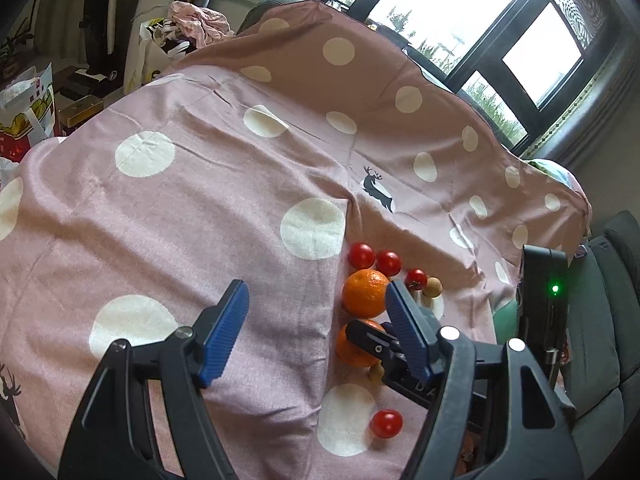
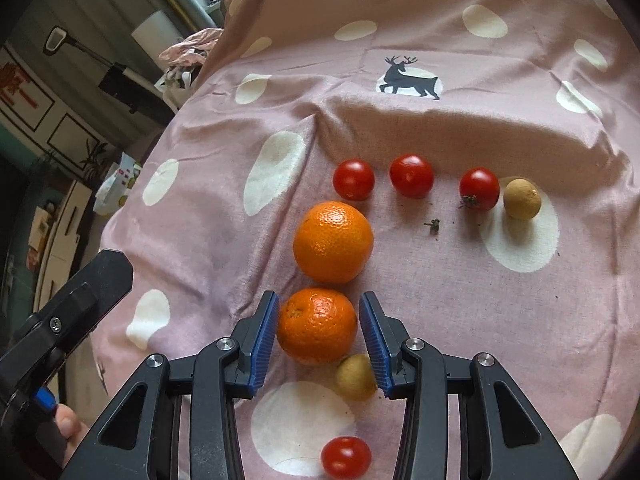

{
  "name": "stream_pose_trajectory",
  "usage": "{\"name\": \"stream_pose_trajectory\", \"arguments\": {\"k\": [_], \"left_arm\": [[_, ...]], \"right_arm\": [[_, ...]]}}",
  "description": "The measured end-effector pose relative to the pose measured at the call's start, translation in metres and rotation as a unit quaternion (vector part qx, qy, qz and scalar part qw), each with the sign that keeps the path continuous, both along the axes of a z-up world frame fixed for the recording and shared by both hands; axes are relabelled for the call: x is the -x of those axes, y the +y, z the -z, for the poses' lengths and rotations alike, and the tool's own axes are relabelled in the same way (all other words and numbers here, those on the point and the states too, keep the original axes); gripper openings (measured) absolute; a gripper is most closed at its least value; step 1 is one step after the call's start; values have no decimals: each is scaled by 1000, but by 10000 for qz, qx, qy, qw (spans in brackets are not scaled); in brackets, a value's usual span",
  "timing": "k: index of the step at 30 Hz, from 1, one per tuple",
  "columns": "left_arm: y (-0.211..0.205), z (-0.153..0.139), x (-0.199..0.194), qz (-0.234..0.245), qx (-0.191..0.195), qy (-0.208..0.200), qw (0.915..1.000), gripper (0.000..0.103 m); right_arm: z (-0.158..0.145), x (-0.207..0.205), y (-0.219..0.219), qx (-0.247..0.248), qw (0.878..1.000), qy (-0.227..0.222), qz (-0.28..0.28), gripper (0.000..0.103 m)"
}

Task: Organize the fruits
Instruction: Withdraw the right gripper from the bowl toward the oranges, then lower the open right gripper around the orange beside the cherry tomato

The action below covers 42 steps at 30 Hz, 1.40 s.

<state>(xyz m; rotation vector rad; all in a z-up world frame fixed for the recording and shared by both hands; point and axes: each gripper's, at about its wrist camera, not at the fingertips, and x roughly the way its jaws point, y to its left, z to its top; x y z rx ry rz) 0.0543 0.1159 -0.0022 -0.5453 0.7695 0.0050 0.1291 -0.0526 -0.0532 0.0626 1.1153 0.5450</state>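
Right wrist view: our right gripper [image 2: 319, 330] w/ blue ribbed pads brackets the nearer round orange mandarin [image 2: 317, 325] on the pink polka-dot cloth [image 2: 460, 300]; can't tell if pads press. Our left gripper [image 1: 318, 314] hangs wide apart, empty.

Left gripper [image 1: 316, 328] and right gripper [image 2: 318, 338]: black plastic frames, ribbed blue finger pads [image 2: 264, 344], silver screws [image 2: 412, 343] at the pivots.

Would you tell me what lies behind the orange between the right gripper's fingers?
Behind the near orange sits a second orange, then three cherry tomatoes in a row on the dotted cloth. Whether the oranges touch cannot be told.
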Motion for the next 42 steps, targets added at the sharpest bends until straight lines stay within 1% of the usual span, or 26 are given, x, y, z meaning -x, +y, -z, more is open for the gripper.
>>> {"name": "stream_pose_trajectory", "arguments": {"k": [3, 5, 6, 7, 8, 9, 10, 11, 13, 15, 17, 19, 20, 21, 25, 27, 28, 30, 32, 33, 35, 38, 40, 42], "left_arm": [[-4, -1, -1, 34, -123, 9, 9999, 69], [-6, -1, 0, 56, -142, -2, 9999, 68], [-7, -1, 0, 66, -152, -9, 9999, 68], [-8, -2, 0, 82, -169, -20, 9998, 68], [-10, -2, 1, 97, -193, -31, 9998, 68], [-12, -3, 1, 114, -214, -36, 9997, 68], [-15, -3, 1, 163, -246, -44, 9996, 68], [-17, -3, 0, 213, -270, -48, 9994, 68], [-22, -2, 0, 288, -319, -45, 9991, 68], [-24, -2, 0, 240, -378, -15, 9990, 67], [-21, -1, 1, 183, -359, -8, 9992, 67], [-19, -1, 1, 178, -327, 1, 9993, 67], [-18, 0, 1, 178, -327, 11, 9993, 67], [-17, 0, 1, 173, -333, 23, 9993, 67], [-15, 2, -2, 143, -342, 105, 9993, 67], [-14, 3, -2, 136, -332, 125, 9993, 67], [-13, 3, -2, 131, -336, 130, 9993, 67], [-13, 4, -2, 130, -335, 136, 9993, 67], [-13, 3, -2, 139, -321, 144, 9993, 67], [-13, 4, -2, 149, -321, 146, 9993, 67], [-15, 3, -2, 183, -325, 148, 9992, 67], [-16, 3, -2, 216, -297, 131, 9992, 67], [-18, 2, -1, 249, -285, 117, 9992, 66], [-21, 1, -1, 278, -339, 106, 9990, 66]], "right_arm": [[1, 2, 5, 38, 9997, -211, -74, 41], [0, 3, 1, -58, 9998, -182, -14, 40], [0, 3, -2, -143, 9998, -134, 15, 38], [-1, 4, -6, -229, 9997, -115, 28, 35], [-4, 4, -12, -346, 9993, -101, 51, 27], [-8, 5, -19, -457, 9989, -93, 75, 12], [-12, 7, -24, -530, 9985, -116, 91, 6], [-16, 9, -30, -532, 9983, -188, 136, 6], [-18, 11, -34, -328, 9989, -317, 121, 6], [-16, 12, -32, -206, 9995, -231, 25, 6], [-19, 14, -30, -334, 9991, -244, -84, 6], [-23, 16, -27, -454, 9982, -340, -171, 12], [-24, 16, -23, -416, 9983, -359, -174, 18], [-23, 15, -19, -305, 9988, -349, -175, 23], [-10, 7, -8, -72, 9997, -169, -151, 25], [-7, 4, -10, -36, 9998, -198, -20, 35], [-5, 3, -10, -41, 9999, -157, 14, 36], [2, 0, -12, -103, 9999, -1, 38, 42], [10, -1, -11, -243, 9993, 270, -62, 42], [11, 0, -11, -297, 9991, 303, -68, 42], [12, 2, -11, -355, 9991, 235, -9, 43], [13, 5, -16, -529, 9981, 250, 185, 43], [10, 7, -24, -745, 9963, 332, 262, 43], [1, 10, -40, -959, 9944, 296, 333, 43]]}}
